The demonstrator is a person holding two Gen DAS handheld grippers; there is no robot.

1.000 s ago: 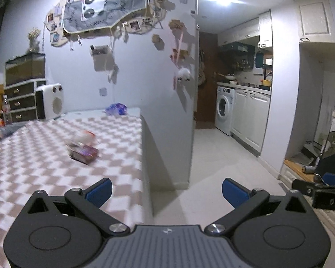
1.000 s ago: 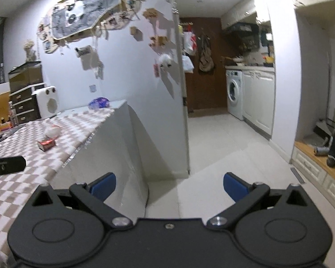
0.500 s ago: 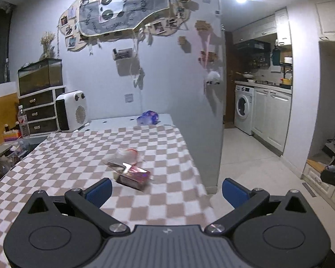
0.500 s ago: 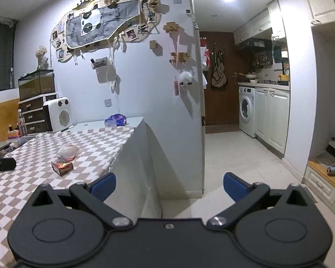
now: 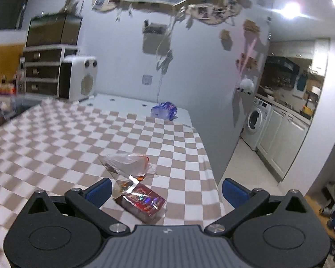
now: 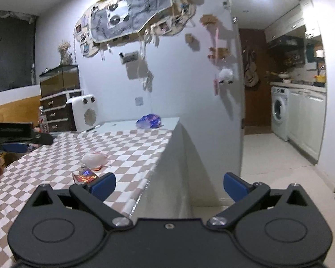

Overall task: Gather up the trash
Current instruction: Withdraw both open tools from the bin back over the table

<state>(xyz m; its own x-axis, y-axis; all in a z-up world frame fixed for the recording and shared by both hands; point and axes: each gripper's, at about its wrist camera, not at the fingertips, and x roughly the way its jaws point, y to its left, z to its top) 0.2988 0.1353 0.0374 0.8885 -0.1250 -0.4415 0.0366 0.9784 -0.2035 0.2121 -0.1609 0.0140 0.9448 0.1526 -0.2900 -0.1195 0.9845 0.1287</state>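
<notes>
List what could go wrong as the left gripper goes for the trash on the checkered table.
1. The clear plastic bag lies against the red foil packet, so a grab by the open left gripper may take only one or drag the other.
2. Both lie near the table edge; a nudge could push them onto the floor.
3. The blue wrapper sits far back and may be overlooked.

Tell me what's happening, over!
Both grippers open, empty. Left gripper above red wrapper and clear plastic bag on checkered table. Nothing blocking.
</notes>
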